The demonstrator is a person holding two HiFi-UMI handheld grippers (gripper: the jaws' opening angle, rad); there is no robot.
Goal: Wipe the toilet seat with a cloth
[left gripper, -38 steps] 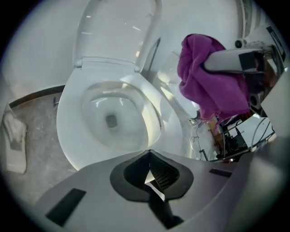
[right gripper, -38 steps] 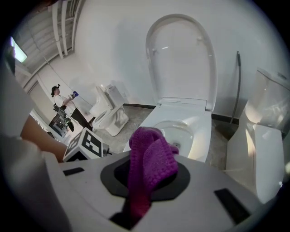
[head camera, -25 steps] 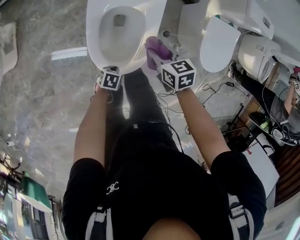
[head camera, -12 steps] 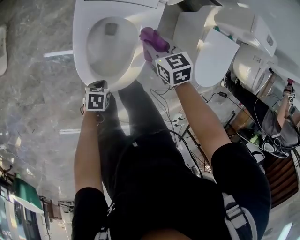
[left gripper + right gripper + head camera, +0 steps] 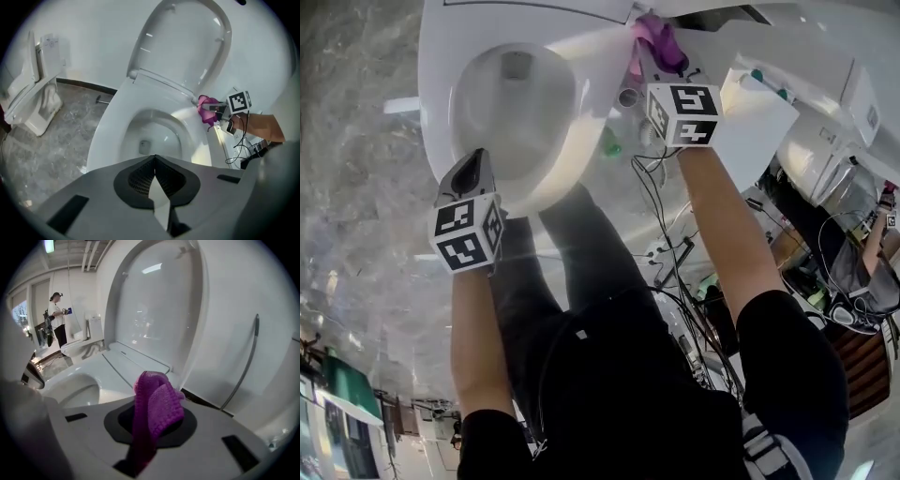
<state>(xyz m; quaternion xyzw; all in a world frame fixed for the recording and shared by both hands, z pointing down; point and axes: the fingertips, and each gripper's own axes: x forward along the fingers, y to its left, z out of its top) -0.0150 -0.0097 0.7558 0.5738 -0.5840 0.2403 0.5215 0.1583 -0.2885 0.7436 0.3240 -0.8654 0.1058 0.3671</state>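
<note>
The white toilet has its lid raised and its seat down around the bowl. A purple cloth is bunched in my right gripper, which is shut on it at the seat's back right corner, by the hinge. In the right gripper view the cloth hangs out of the jaws of that gripper just above the seat's rear. My left gripper is shut and empty above the rim's front left. Its closed jaws point at the bowl.
More white toilets and a loose seat lid stand to the right. Cables trail over the floor beside my legs. Another toilet stands at the far left. A person stands in the background.
My right gripper has carried the cloth from the seat's right side back to the hinge corner. The left gripper has swung from the rim's front out to its front left.
</note>
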